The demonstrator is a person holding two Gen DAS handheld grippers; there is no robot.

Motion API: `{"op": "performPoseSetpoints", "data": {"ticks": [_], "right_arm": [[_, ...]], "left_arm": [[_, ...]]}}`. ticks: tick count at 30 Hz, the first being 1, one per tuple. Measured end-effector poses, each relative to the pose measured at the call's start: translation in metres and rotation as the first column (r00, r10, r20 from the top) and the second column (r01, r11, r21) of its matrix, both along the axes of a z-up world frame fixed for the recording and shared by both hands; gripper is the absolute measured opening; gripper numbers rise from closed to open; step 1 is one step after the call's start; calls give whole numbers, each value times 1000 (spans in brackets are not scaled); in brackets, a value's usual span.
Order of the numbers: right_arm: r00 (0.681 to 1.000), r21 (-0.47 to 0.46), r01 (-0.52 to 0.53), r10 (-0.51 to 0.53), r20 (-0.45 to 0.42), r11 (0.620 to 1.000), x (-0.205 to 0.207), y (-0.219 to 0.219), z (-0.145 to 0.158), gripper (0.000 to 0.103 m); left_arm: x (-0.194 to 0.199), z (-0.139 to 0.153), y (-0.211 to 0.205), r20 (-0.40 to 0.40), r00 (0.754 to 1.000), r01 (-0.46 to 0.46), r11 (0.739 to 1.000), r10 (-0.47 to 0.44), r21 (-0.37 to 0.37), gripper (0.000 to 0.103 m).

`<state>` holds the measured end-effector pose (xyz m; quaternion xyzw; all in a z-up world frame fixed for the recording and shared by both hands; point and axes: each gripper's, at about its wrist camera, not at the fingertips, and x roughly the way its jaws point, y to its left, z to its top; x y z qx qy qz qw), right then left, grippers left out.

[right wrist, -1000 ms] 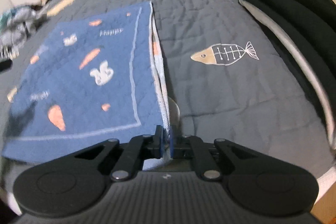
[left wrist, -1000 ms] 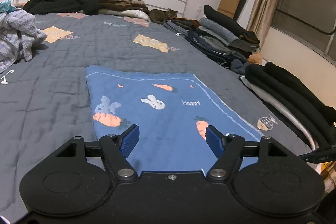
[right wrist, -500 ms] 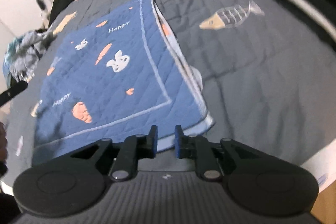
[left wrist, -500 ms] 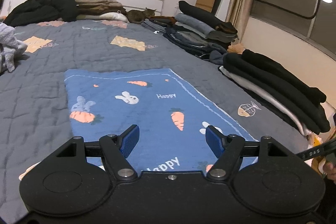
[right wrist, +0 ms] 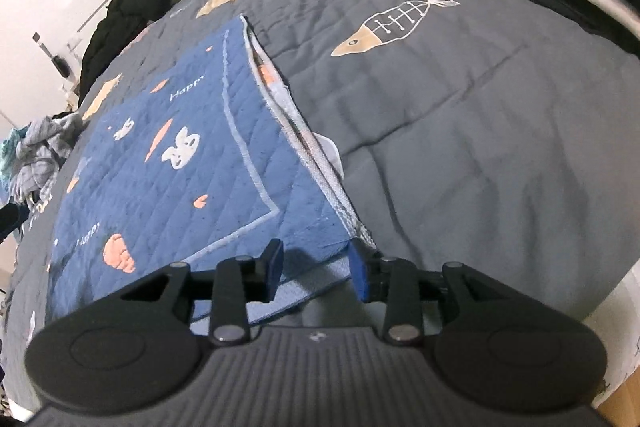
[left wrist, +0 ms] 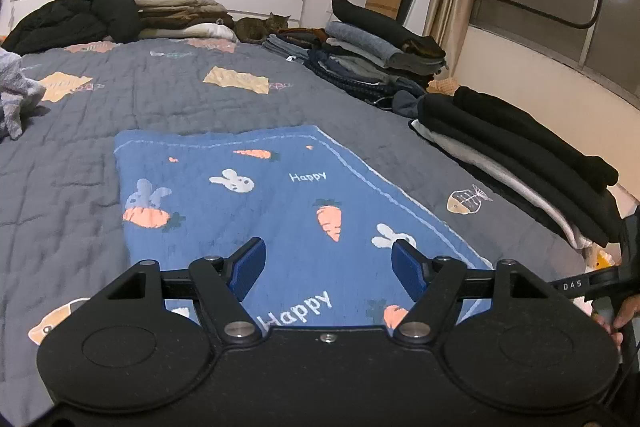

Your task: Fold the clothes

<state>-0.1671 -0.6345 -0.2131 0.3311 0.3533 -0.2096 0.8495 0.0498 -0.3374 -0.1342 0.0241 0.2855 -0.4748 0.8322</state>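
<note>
A folded blue quilted cloth point(left wrist: 280, 203) with carrots, rabbits and "Happy" lettering lies flat on the grey bed cover point(left wrist: 160, 99). My left gripper point(left wrist: 326, 271) is open and empty, held above the cloth's near edge. In the right wrist view the same cloth point(right wrist: 168, 163) shows its stacked layers along the right edge. My right gripper point(right wrist: 316, 269) is open, its jaws standing on either side of the cloth's near right corner, with nothing held.
Stacks of folded dark clothes point(left wrist: 512, 151) line the bed's right side, with more point(left wrist: 380, 55) further back. A cat point(left wrist: 260, 27) lies by the headboard. A black coat point(left wrist: 80, 15) and an unfolded grey garment point(left wrist: 16, 95) sit at the left.
My right gripper has opened and let go of the cloth's edge, then drawn back a little. My left gripper has pulled back and risen, staying open.
</note>
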Motion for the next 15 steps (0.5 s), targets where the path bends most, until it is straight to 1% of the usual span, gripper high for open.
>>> {"op": "performPoseSetpoints", "data": {"ticks": [2,7,8,9,11,13,15], "right_arm": [[1000,-5,-3,3,2,1000,3,-1,0,35],[997,53,51,-54,54,997,0,-8,-5,35],[996,62,58,-62,66,996,0,-9,-6,31],[994,76,70,-76,84,995,-2,-11,-6,22],[987,123,91,-106,122,988,-7,-15,-5,13],[979,139,110,-131,155,984,-14,-16,1,12],[973,126,117,-139,184,985,-22,-13,9,9]], "left_arm": [[-1,-1,0,1,1000,-3,1000,3,3,69],[-6,-1,5,15,999,-41,999,41,-2,69],[-7,0,6,15,998,-53,999,53,-7,69],[-8,1,8,13,998,-67,998,67,-14,69],[-11,3,13,3,995,-95,995,95,-29,69],[-18,5,19,0,994,-109,994,109,-31,69],[-25,6,23,-2,993,-115,993,115,-20,69]]}}
